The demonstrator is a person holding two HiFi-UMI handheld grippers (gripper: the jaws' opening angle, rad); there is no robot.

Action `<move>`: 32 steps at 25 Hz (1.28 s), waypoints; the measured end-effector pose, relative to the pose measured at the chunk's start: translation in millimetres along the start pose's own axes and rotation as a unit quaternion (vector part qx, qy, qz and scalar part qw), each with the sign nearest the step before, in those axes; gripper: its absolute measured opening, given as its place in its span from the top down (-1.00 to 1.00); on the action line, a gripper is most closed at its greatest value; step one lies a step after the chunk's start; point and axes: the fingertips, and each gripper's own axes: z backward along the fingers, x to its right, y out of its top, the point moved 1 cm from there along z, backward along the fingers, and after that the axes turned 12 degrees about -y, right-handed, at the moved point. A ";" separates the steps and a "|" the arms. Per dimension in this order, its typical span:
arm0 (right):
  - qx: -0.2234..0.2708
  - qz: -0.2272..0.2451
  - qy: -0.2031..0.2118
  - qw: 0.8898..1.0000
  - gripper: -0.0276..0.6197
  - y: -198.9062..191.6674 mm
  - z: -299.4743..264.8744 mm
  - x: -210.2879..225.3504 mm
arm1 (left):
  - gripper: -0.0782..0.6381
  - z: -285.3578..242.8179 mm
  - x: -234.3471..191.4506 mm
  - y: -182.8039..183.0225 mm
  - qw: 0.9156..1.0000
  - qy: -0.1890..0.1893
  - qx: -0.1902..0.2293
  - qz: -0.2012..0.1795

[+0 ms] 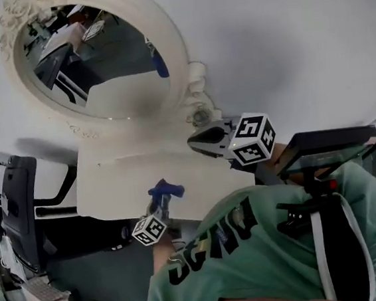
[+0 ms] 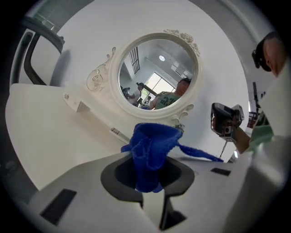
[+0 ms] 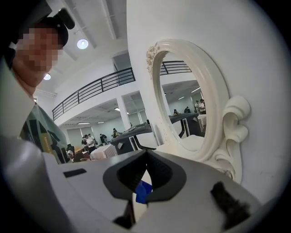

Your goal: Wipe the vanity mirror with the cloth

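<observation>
My left hand-held gripper (image 1: 161, 203) pinches the bunched blue cloth (image 2: 152, 150) over the white surface (image 1: 118, 184), short of the oval white-framed vanity mirror (image 1: 98, 56), while my right hand-held gripper (image 3: 146, 154), jaws pressed together, hangs beside the frame's scrolled base.

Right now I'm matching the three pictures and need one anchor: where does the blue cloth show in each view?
Head view: blue cloth lower centre, in the left tool.
Left gripper view: dead centre, clamped in that tool.
Right gripper view: a blue sliver low centre, past the right tool.
Shared landmark: the oval white-framed mirror.
</observation>
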 end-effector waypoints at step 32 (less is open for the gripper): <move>0.034 -0.018 0.023 0.999 0.88 -27.1 185.0 78.1 | 0.55 -30.5 248.6 26.6 0.986 -0.022 0.161 -0.039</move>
